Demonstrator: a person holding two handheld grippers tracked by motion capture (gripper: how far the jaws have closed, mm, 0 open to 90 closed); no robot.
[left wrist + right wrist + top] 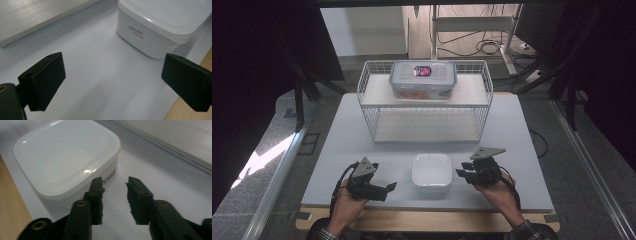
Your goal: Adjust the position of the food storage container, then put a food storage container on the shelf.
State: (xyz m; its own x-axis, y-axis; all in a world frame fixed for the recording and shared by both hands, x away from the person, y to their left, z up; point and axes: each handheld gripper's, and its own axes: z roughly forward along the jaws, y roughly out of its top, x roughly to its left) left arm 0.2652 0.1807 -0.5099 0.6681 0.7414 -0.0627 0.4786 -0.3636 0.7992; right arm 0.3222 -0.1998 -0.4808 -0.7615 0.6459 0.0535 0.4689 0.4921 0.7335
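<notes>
We're at the very start: nothing is gripped or lifted yet, so the whole grasp and whatever move follows is left, as far as we can judge.

Going left to right in the high view: our left gripper (391, 186) rests on the white table mat (522, 150), jaws spread wide w/ nothing between them. In the left gripper view the white lidded container (160, 30) sits ahead and to the right of the fingers (46, 80), clearly apart from them.

Center: the container (431, 172) stands upright near the front edge of the mat, lid on, in front of the white wire rack (427, 100) (a clear clip-lock box (423, 78) sits on the rack's top shelf, untouched).

Right: our right gripper (461, 173) is just beside the container's right side, jaws partly apart, empty. In the right gripper view the left finger (96, 195) is v. near the container wall (110, 173); contact we can't confirm.
</notes>
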